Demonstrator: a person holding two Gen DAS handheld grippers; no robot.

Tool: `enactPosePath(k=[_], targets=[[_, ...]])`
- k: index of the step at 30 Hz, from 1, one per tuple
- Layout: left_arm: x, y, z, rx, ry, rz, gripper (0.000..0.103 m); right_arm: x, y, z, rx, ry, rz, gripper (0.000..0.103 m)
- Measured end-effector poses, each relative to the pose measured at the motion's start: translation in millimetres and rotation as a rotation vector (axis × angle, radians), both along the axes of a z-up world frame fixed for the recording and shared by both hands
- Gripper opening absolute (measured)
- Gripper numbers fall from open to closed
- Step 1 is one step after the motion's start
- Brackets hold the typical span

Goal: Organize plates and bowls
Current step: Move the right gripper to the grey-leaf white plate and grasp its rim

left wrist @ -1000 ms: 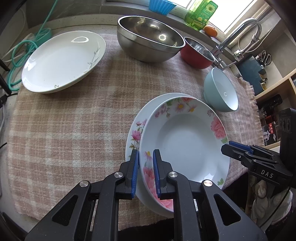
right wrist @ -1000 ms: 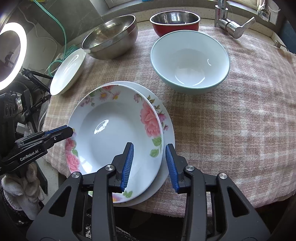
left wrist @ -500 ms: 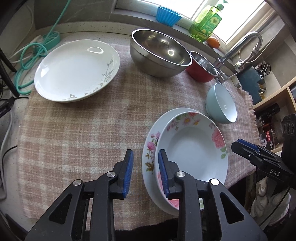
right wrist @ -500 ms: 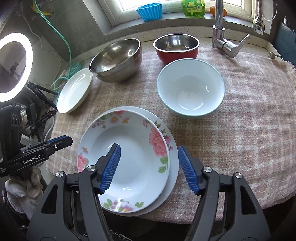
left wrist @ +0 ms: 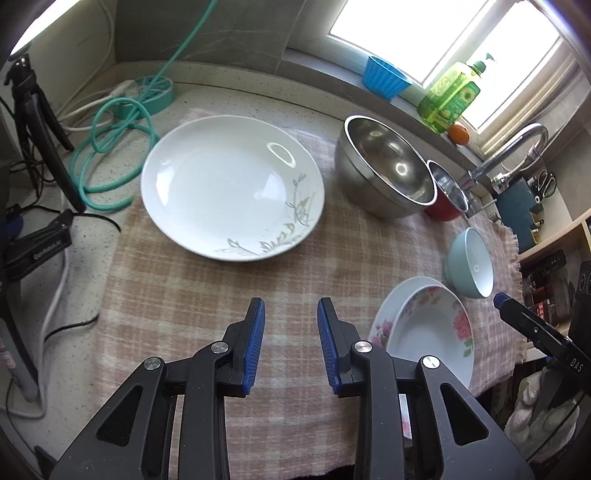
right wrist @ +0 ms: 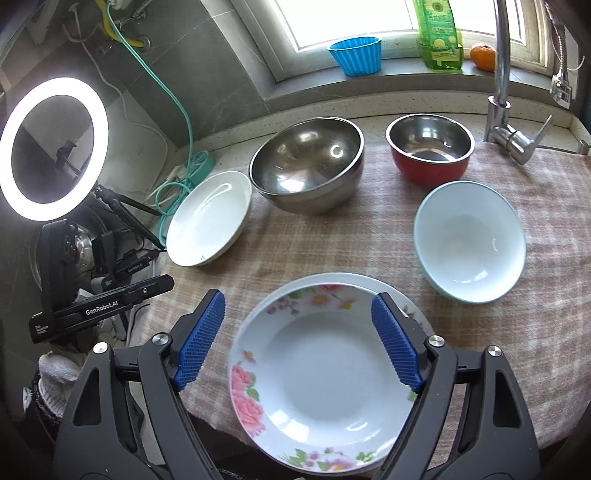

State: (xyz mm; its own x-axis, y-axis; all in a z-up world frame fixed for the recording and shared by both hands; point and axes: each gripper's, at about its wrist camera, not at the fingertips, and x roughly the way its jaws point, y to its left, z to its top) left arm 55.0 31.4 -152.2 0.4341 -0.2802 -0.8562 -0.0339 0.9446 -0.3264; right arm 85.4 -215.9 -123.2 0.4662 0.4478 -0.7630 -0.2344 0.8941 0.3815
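- Left wrist view: the left gripper (left wrist: 291,345) sits at the lower centre of the frame, its jaws apart and holding nothing, over bare checked cloth (left wrist: 207,302) on the surface.
- A white plate with a grey leaf print (left wrist: 232,186) lies above the gripper, in the upper middle of the frame, on the cloth's far left part.
- To its right stands a large steel bowl (left wrist: 388,173), touching or just beside a red bowl with a steel lining (left wrist: 447,195).
- A pale blue bowl (left wrist: 471,267) stands at the right, near the cloth's fringe.
- Below it, at the lower right, a floral deep plate (left wrist: 432,332) rests inside a second floral plate (left wrist: 384,317), slightly off-centre.
- Right wrist view: the right gripper (right wrist: 299,339) has its jaws spread wide and empty, one blue pad on either side of the floral stack in the lower centre of the frame; whether they touch it I cannot tell.
- On the sill at the top stand a blue fluted cup (right wrist: 356,55), a green soap bottle (right wrist: 439,33) and an orange (right wrist: 483,56).
- A lit ring light (right wrist: 53,147) glows at the left edge.
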Motion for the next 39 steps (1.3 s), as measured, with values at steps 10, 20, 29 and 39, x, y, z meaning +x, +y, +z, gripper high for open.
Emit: enactPosePath(k=[10, 20, 29, 39], targets=[[42.3, 62.7, -1.3, 0.048, -0.038, 0.076, 0.027, 34.4, 54.4, -7.0, -0.016, 0.042, 0.021, 0.087], [88.2, 99.3, -15.7, 0.041, -0.040, 0.112, 0.027, 71.9, 82.2, -37.9, 0.047, 0.158, -0.001, 0.068], [119.9, 110.6, -27.0, 0.035, -0.028, 0.107, 0.027, 100.3, 106.7, -58.5, 0.065, 0.224, -0.002, 0.046], [139.9, 109.7, -38.9, 0.036, -0.002, 0.082, 0.020, 118.8, 119.7, -74.3, 0.045, 0.259, 0.001, 0.032]])
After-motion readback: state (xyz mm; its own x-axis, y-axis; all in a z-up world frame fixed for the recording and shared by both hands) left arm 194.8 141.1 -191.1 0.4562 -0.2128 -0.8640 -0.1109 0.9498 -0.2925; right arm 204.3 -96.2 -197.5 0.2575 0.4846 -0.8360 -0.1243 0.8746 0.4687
